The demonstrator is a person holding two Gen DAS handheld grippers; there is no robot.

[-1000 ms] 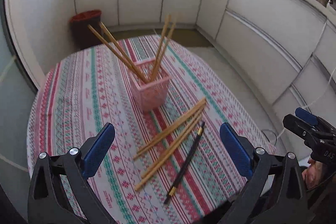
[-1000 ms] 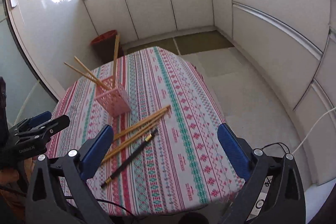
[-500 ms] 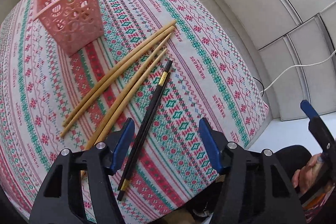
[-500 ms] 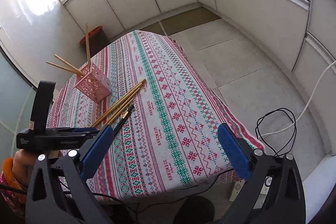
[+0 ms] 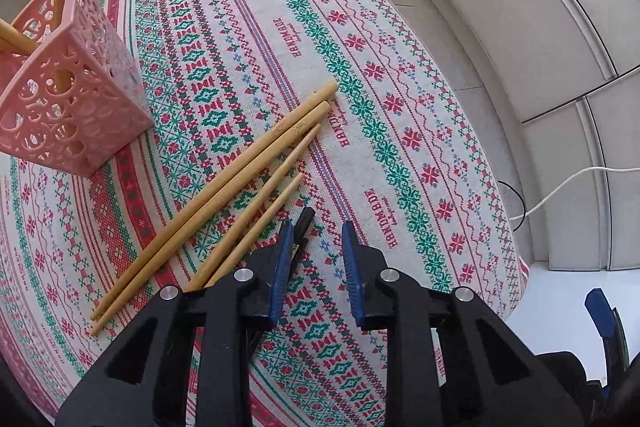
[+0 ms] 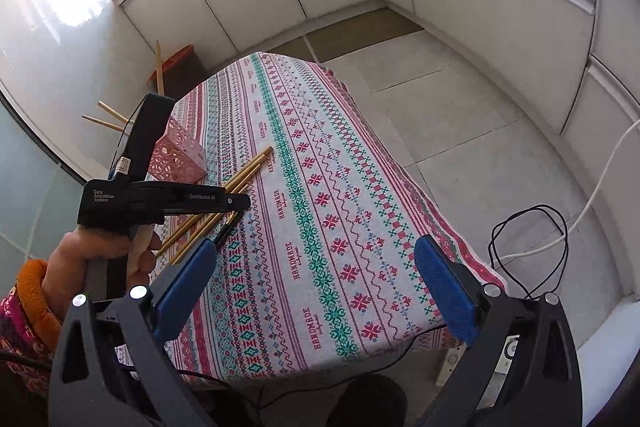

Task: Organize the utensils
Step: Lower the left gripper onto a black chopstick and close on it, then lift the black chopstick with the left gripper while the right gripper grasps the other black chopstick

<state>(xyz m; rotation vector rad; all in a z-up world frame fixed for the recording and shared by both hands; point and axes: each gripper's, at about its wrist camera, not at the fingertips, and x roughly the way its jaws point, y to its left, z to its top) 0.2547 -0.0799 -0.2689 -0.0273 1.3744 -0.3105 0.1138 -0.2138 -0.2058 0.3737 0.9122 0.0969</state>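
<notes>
Left gripper [image 5: 314, 247]: jaws narrowed but parted, low over tablecloth [image 5: 400, 131], black chopstick [image 5: 303, 221] just outside its left finger. Right gripper [image 6: 316, 281]: spread wide, empty. Four wooden chopsticks [image 5: 240, 179] lie mid-table; pink holder [image 5: 68, 107] beside them.

On the tablecloth [image 5: 256, 27] I read the word "HANDMADE" woven again and again along the pale stripes, and I see it repeated across the same cloth in the right wrist view. On the black body of the left gripper [image 6: 236, 202], seen from the right wrist camera, I read "Data Acquisition System" in small white print near the handle, and further along a short mark that looks like "GenRobot.AI", though the last letters are too small for me to be sure.
</notes>
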